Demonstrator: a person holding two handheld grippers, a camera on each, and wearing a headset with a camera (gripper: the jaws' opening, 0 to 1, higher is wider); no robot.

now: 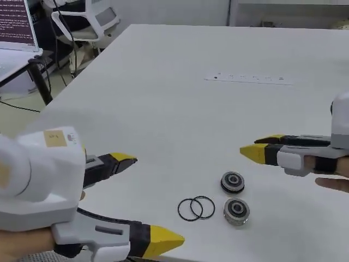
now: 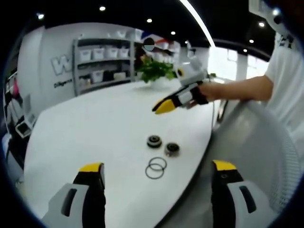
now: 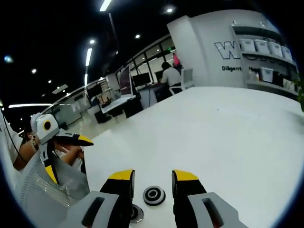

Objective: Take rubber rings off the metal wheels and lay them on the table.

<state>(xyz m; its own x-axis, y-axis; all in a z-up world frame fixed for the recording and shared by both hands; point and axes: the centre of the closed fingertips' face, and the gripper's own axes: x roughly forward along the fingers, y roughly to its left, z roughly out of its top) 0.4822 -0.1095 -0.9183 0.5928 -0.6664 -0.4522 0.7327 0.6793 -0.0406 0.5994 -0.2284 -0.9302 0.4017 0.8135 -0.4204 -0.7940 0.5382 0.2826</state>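
Observation:
Two small metal wheels lie near the table's front edge. The farther wheel (image 1: 233,182) (image 2: 154,141) (image 3: 154,195) has a dark outer rim; the nearer wheel (image 1: 236,210) (image 2: 172,148) shows bare silver metal. Two thin black rubber rings (image 1: 196,208) (image 2: 156,167) lie flat and overlapping just left of the nearer wheel. My left gripper (image 1: 150,199) (image 3: 66,156) hovers wide open left of the rings, holding nothing. My right gripper (image 1: 260,146) (image 2: 166,107) floats above and right of the wheels, its jaws a narrow gap apart and empty.
The white table (image 1: 180,103) stretches far back, with a pale strip (image 1: 248,78) lying across its far part. A screen (image 1: 16,24) and office chairs (image 1: 82,24) stand beyond the left edge. The front edge runs just below the rings.

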